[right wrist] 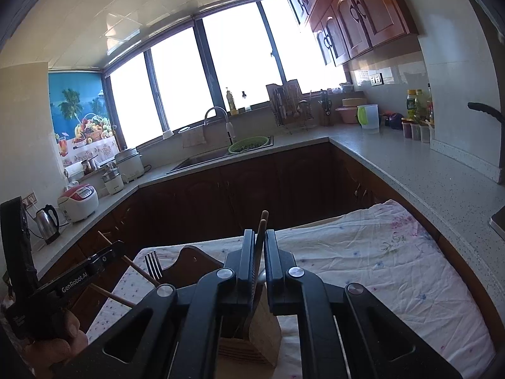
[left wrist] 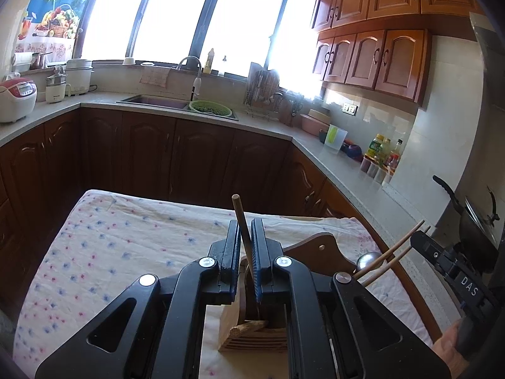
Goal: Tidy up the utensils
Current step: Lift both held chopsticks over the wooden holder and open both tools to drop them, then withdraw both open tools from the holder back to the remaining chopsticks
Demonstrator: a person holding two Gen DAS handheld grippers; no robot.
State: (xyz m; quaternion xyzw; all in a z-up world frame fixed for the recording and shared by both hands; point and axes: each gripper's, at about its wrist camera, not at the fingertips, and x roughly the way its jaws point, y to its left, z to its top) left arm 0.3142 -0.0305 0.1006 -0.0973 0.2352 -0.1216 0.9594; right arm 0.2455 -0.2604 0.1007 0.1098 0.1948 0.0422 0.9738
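Observation:
A wooden utensil holder (left wrist: pixel 252 334) stands on the cloth-covered table; it also shows in the right wrist view (right wrist: pixel 252 338). My left gripper (left wrist: pixel 245 230) is shut on a wooden chopstick (left wrist: pixel 241 221) that stands up between its fingers, over the holder. My right gripper (right wrist: pixel 259 240) is shut on a pair of dark-tipped chopsticks (right wrist: pixel 262 224), also over the holder. In the left wrist view the right gripper (left wrist: pixel 419 240) holds those chopsticks (left wrist: pixel 391 254) at the right. A fork (right wrist: pixel 153 265) and a spoon (left wrist: pixel 367 260) stand in the holder.
The table wears a white floral cloth (left wrist: pixel 126 246). A wooden chair back (left wrist: pixel 322 249) rises behind the holder. Counters with dark cabinets wrap around; a sink (left wrist: pixel 157 101) with a green colander (left wrist: pixel 208 107), a rice cooker (left wrist: pixel 15 98), bottles (left wrist: pixel 382 154) and a wok (left wrist: pixel 473 227) sit there.

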